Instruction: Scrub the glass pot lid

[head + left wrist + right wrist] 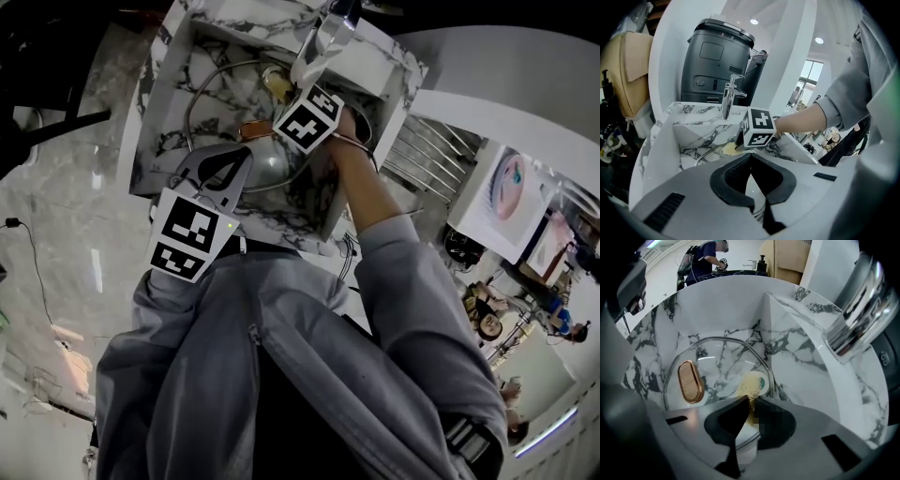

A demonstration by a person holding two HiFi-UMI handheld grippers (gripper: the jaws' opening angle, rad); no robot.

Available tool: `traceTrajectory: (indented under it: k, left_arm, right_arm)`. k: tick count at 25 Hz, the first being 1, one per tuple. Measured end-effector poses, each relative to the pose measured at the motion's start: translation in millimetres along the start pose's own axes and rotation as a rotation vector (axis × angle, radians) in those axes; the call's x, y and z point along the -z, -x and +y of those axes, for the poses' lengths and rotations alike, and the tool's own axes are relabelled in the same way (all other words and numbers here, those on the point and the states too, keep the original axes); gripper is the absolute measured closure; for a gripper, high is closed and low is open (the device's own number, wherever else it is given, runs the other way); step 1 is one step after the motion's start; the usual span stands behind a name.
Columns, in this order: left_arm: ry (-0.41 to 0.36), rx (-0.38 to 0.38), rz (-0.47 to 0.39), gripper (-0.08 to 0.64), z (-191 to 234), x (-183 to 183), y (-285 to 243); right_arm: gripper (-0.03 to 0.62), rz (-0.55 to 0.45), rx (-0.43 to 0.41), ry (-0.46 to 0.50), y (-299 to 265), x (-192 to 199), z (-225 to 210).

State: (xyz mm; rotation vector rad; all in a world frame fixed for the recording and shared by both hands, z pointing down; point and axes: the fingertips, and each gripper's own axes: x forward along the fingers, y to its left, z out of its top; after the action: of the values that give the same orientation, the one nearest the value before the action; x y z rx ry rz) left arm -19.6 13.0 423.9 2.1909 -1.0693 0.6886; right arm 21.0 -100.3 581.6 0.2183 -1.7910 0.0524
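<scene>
The glass pot lid [267,167] with a copper handle [690,381] stands tilted in the marble sink [178,84]. My left gripper [228,159] is at the lid's near-left edge and shut on its metal rim. In the left gripper view that rim [761,212] shows under the closed jaws of the left gripper [750,158]. My right gripper [751,404] is shut on a yellow scrubbing pad [751,383], which rests against the glass near the lid's right edge. The same pad [728,149] shows below the right gripper's marker cube [759,127].
A chrome faucet [855,319] overhangs the sink's far side. A dark bin-like appliance [717,61] stands behind the sink. A metal drying rack [422,159] sits to its right. The sink walls close in around both grippers.
</scene>
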Motion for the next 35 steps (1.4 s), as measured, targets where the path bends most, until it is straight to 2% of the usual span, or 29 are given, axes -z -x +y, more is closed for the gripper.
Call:
traceTrajectory:
  k: [3,8,14,20,22,25,29,32,35]
  left_arm:
    - [-0.005,0.005,-0.005,0.546,-6.7,0.5,-0.8]
    - [-0.013,0.009,-0.014,0.546,-19.8,1.4,0.0]
    - [-0.025,0.017,-0.018,0.546,-31.6,1.4,2.7]
    - [-0.028,0.023,-0.021,0.546,-34.0,0.8,5.9]
    - [-0.035,0.027,-0.025,0.546,-33.4,-2.5,6.0]
    - [-0.041,0.027,-0.028,0.546,-29.0,-6.3,4.7]
    - [-0.045,0.041,-0.025,0.546,-26.0,-10.6,-0.3]
    - [-0.050,0.054,-0.021,0.546,-22.5,-14.8,-4.3]
    - [-0.045,0.058,-0.017,0.546,-16.5,-17.1,-8.5]
  right_arm:
    - [0.537,0.014,-0.047,-0.007,8.0,12.4,23.4]
    - [0.537,0.100,-0.151,-0.018,18.4,42.2,79.2]
    - [0.535,0.163,-0.276,0.059,22.9,63.1,143.6]
    - [0.535,0.175,-0.349,0.129,25.8,73.3,170.9]
    - [0.535,0.144,-0.328,0.069,30.5,68.8,161.1]
    - [0.535,0.083,-0.209,-0.071,39.8,55.8,114.8]
    - [0.535,0.086,-0.055,-0.173,44.2,57.8,52.3]
    - [0.535,0.067,0.014,-0.264,45.7,53.3,18.3]
    - [0.535,0.075,0.067,-0.316,34.3,51.4,-7.9]
